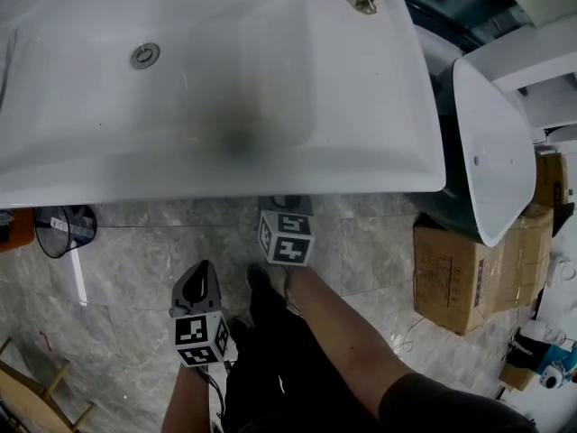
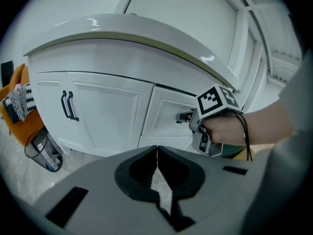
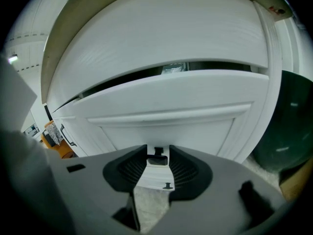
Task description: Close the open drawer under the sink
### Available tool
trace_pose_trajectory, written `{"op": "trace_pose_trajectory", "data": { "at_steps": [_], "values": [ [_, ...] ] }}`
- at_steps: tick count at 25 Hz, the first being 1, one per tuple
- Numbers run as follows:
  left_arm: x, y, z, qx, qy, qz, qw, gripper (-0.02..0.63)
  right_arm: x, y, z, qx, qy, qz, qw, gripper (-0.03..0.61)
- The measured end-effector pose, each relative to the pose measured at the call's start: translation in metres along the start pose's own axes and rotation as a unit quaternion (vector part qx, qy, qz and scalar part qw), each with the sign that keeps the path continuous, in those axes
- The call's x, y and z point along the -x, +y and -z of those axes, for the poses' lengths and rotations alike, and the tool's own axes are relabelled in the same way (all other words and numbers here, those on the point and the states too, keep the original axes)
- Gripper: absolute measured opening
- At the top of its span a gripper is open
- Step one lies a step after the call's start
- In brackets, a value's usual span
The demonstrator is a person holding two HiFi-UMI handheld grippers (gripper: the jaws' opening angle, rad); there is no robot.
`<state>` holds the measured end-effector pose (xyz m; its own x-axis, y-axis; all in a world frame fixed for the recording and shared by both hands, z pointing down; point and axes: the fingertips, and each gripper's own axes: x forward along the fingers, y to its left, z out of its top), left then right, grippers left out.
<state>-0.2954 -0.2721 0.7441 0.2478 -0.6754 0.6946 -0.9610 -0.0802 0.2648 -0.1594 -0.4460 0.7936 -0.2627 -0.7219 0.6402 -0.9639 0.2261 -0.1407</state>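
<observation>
The white sink (image 1: pixel 225 88) covers the cabinet from above in the head view. Below it, the drawer (image 3: pixel 166 106) stands slightly out, with a dark gap along its top. My right gripper (image 3: pixel 158 163) is shut on the drawer's small black handle (image 3: pixel 158 156), which sits between the jaw pads. In the left gripper view the right gripper (image 2: pixel 188 117) meets the handle (image 2: pixel 182 116) on the drawer (image 2: pixel 166 112). In the head view only its marker cube shows at the sink's front edge. My left gripper (image 2: pixel 157 153) is shut and empty; it hangs back over the floor (image 1: pixel 200 282).
Two cabinet doors with black handles (image 2: pixel 68 105) lie left of the drawer. A dark waste bin (image 1: pixel 65 228) stands on the floor at left. Cardboard boxes (image 1: pixel 460 278) and a white tub on a dark base (image 1: pixel 491 152) crowd the right. The person's legs are below.
</observation>
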Motion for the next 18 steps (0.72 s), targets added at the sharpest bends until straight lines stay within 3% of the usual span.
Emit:
{"op": "trace_pose_trajectory", "data": {
  "at_steps": [8, 18],
  "values": [
    [0.041, 0.001, -0.005, -0.006, -0.021, 0.005, 0.9997, 0.015, 0.044, 0.009, -0.009, -0.002, -0.014, 0.010, 1.000, 0.147],
    [0.151, 0.000, -0.011, -0.001, -0.067, 0.008, 0.9977, 0.015, 0.174, 0.047, -0.021, -0.012, -0.056, -0.003, 0.998, 0.147]
  ]
}}
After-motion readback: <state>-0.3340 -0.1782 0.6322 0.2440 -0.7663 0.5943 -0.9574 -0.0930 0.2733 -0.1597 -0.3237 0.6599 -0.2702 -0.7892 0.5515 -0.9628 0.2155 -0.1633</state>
